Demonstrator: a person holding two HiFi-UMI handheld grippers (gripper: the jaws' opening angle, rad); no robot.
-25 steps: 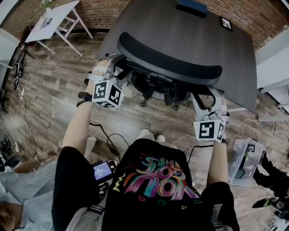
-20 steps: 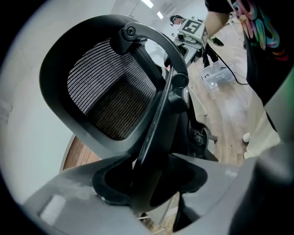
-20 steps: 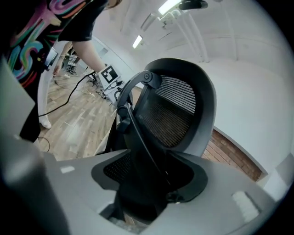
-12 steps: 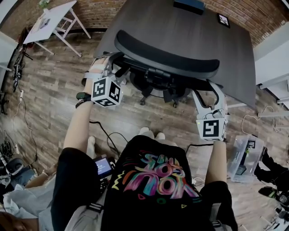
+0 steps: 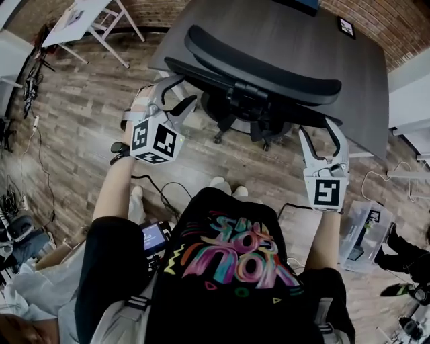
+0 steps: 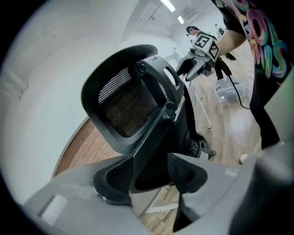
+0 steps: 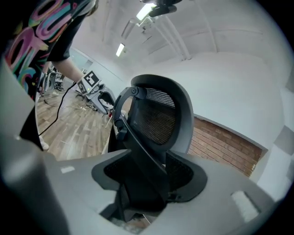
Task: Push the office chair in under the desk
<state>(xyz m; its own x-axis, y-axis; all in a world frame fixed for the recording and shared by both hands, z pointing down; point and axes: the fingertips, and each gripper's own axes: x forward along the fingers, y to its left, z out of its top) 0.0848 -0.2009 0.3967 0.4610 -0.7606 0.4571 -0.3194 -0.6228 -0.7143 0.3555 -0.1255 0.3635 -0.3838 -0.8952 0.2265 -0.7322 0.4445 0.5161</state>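
The black office chair's backrest (image 5: 262, 64) stands at the near edge of the dark grey desk (image 5: 269, 27), with its seat and base under the desktop. My left gripper (image 5: 180, 91) is shut on the left end of the chair's back frame. In the left gripper view that frame (image 6: 151, 137) fills the gap between the pads of the left gripper (image 6: 149, 176). My right gripper (image 5: 324, 124) holds the frame's right end. Its jaws are closing slightly on the bar (image 7: 142, 151), which lies between the pads of the right gripper (image 7: 147, 176).
A white trestle table (image 5: 80, 17) stands at the back left. Cables (image 5: 161, 195) trail over the wooden floor near the person's feet. A clear plastic bin (image 5: 363, 232) sits at the right. A brick wall (image 5: 403, 27) runs behind the desk.
Both grippers and the chair back have moved a little further toward the desk, with both grips kept. The person's arms reach out more.
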